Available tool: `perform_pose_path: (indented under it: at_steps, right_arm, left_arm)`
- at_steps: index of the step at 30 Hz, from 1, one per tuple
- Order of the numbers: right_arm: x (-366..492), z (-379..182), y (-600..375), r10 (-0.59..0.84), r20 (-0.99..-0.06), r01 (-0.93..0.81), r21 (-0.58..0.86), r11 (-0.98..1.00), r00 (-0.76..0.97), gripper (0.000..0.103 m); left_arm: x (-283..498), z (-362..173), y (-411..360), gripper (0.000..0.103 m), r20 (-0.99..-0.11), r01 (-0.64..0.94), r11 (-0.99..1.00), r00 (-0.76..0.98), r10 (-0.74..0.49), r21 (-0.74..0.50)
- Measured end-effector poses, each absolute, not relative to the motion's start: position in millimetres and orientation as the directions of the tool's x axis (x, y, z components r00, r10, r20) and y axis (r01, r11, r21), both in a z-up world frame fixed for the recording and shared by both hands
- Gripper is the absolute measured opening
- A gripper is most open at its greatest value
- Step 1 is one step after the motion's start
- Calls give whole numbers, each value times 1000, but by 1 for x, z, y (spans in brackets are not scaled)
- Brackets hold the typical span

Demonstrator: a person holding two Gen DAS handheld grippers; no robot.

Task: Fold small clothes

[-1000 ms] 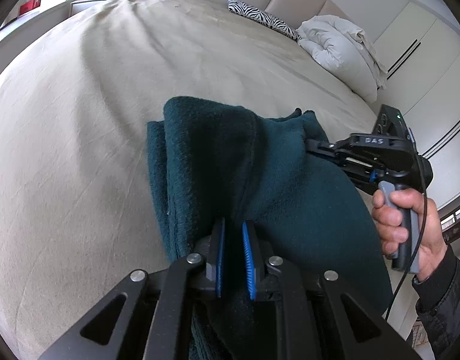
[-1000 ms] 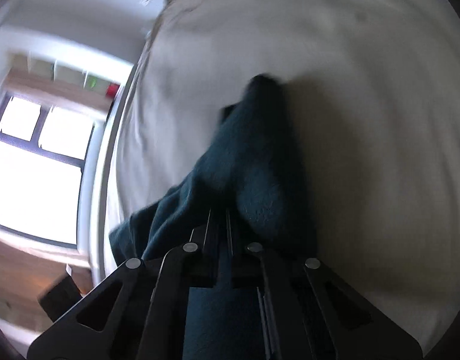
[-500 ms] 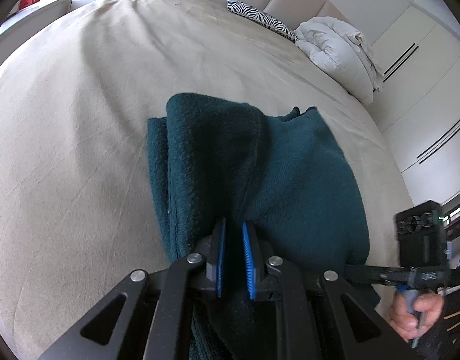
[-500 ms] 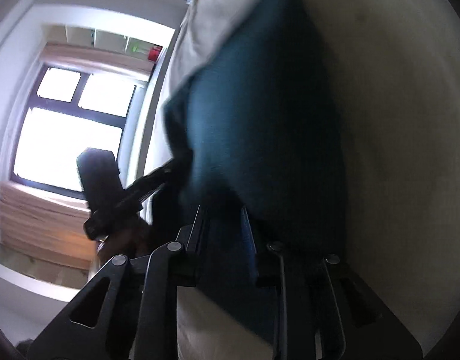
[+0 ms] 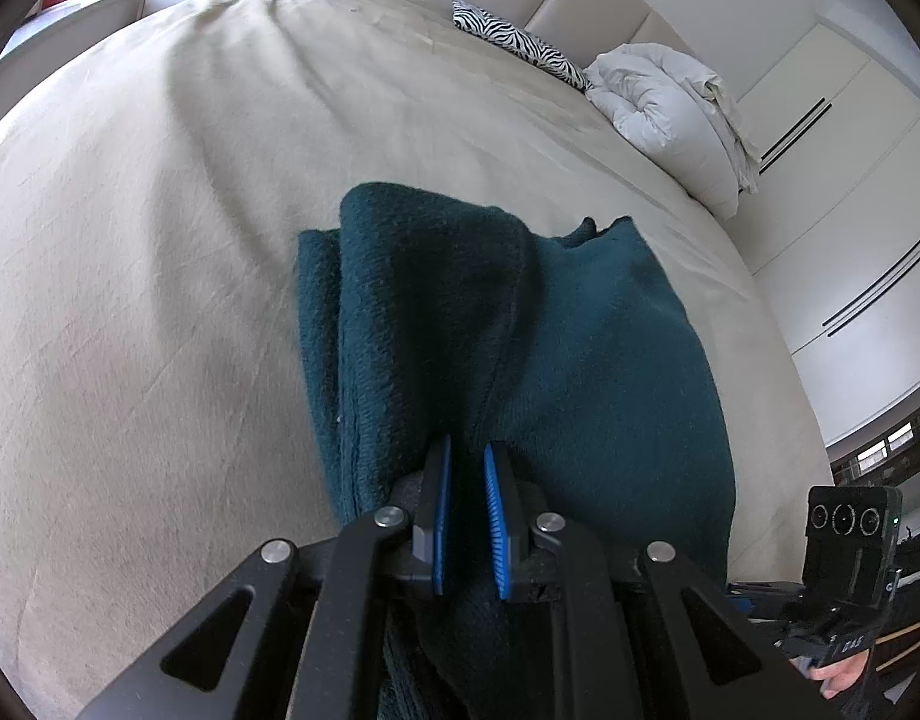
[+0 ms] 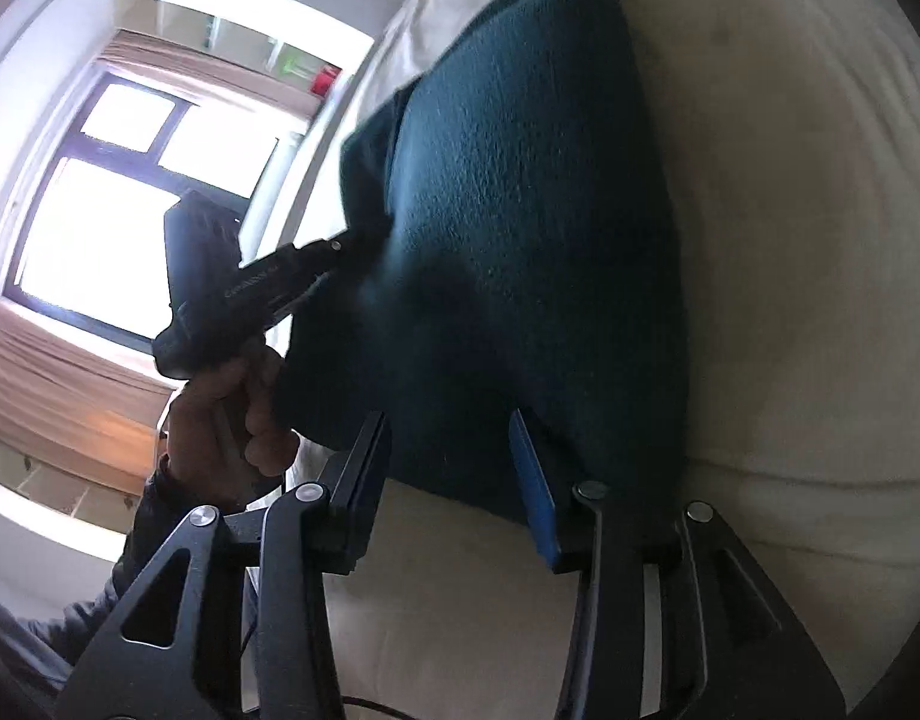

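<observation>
Left tongs (image 5: 465, 516) pinch the teal garment's (image 5: 520, 348) near edge; right tongs (image 6: 451, 480) gape; open bed (image 5: 130, 270) at nine o'clock.

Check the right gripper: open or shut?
Open. The right gripper has its jaws spread apart at the near edge of the teal garment, gripping nothing.

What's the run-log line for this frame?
task: fold small clothes | left gripper: shut on green cloth | right gripper: open, at cloth edge | cloth: folded, on bed
</observation>
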State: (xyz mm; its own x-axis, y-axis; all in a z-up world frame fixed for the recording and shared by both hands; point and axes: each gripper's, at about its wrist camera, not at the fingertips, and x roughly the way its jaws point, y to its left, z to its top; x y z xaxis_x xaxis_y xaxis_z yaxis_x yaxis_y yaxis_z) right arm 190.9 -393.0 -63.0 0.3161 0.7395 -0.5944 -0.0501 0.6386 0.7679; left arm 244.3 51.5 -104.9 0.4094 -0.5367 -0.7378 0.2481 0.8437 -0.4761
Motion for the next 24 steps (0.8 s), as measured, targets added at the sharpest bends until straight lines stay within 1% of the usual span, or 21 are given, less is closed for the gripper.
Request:
perform_pose_path:
  at_steps: [2, 3, 5, 7, 8, 10, 12, 13, 15, 17, 19, 21, 22, 23, 24]
  right_arm:
    - [194, -55, -393, 735, -602, -18, 770, 638, 311, 40]
    - [195, -51, -392, 729, -608, -16, 764, 645, 314, 42]
    - [198, -36, -386, 729, -593, -58, 761, 646, 343, 42]
    - [210, -17, -396, 739, -556, -82, 776, 626, 381, 44]
    - [222, -11, -402, 740, -541, -77, 785, 615, 400, 45]
    - [244, -8, -409, 741, -522, -71, 796, 601, 422, 46]
    - [274, -17, -414, 752, -512, -23, 820, 571, 415, 46]
    - [290, -25, -405, 746, -528, 5, 817, 576, 406, 46]
    - [309, -41, -399, 697, -597, 46, 772, 634, 398, 45]
    - [314, -52, -395, 708, -568, 24, 787, 617, 421, 44]
    - [310, -50, -395, 694, -573, 4, 772, 635, 435, 45]
    - [305, -40, -397, 683, -583, -14, 756, 654, 439, 45]
    - [301, -34, -401, 683, -581, -6, 759, 651, 443, 46]
    - [295, -29, -405, 686, -571, 0, 768, 640, 450, 47]
    - [293, -27, -408, 685, -566, 5, 773, 635, 459, 51]
  left_arm:
    - [245, -104, 54, 15, -733, 234, 838, 408, -544, -492]
    - [246, -104, 56, 15, -730, 224, 835, 408, -548, -502]
    - [245, -95, 59, 15, -735, 204, 840, 411, -540, -503]
    - [240, -78, 60, 14, -743, 201, 865, 445, -499, -460]
    - [238, -69, 60, 15, -737, 210, 870, 466, -490, -446]
    - [238, -53, 57, 15, -723, 226, 870, 487, -490, -437]
    - [246, -51, 51, 17, -740, 229, 885, 488, -464, -404]
    - [251, -55, 48, 17, -754, 223, 892, 477, -451, -392]
    - [262, -74, 44, 17, -795, 195, 901, 423, -435, -389]
    - [265, -86, 41, 17, -801, 194, 904, 419, -428, -381]
    - [262, -87, 42, 17, -792, 196, 901, 429, -433, -387]
    - [261, -83, 47, 17, -770, 197, 883, 433, -469, -427]
    - [259, -80, 51, 18, -753, 199, 869, 436, -493, -454]
    - [255, -77, 58, 22, -738, 195, 858, 443, -509, -475]
    - [249, -73, 67, 28, -721, 188, 851, 462, -517, -490]
